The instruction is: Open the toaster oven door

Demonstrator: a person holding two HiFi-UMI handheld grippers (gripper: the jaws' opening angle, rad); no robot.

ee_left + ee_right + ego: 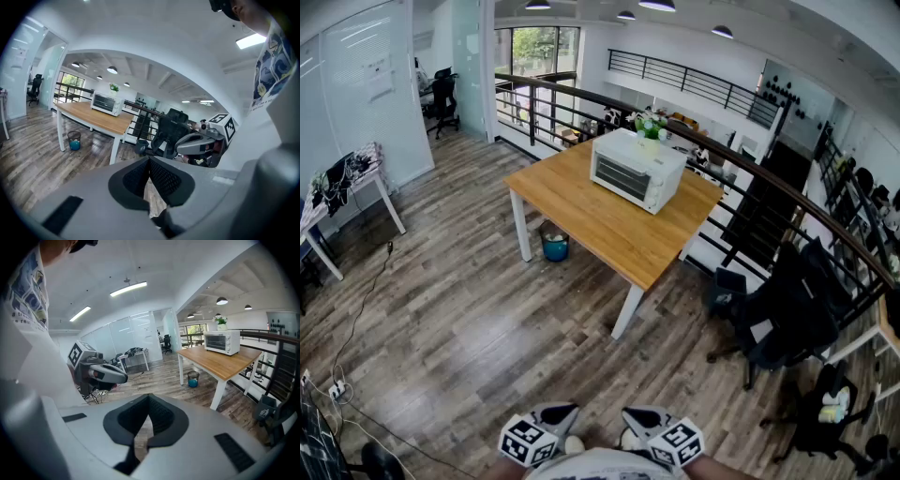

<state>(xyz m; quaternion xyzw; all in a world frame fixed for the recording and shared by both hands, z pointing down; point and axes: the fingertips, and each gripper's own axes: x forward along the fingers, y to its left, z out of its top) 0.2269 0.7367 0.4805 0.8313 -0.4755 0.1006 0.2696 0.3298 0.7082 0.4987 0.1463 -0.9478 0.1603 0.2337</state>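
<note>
A white toaster oven [637, 171] stands with its glass door closed at the far end of a wooden table [600, 225], well away from me across the floor. It also shows small in the left gripper view as the toaster oven [107, 102] and in the right gripper view as the toaster oven [222, 341]. Both grippers are held close to my body at the bottom of the head view: left gripper [557, 413], right gripper [641, 416]. The left gripper [149, 161] is shut and holds nothing. The right gripper [149, 398] has its pads together, also with nothing between them.
A blue bin [554, 246] sits under the table. A dark railing [750, 159] runs behind the table, with black office chairs [778, 319] to its right. A white side table [356, 183] stands at the left, and cables [337, 386] lie on the wood floor.
</note>
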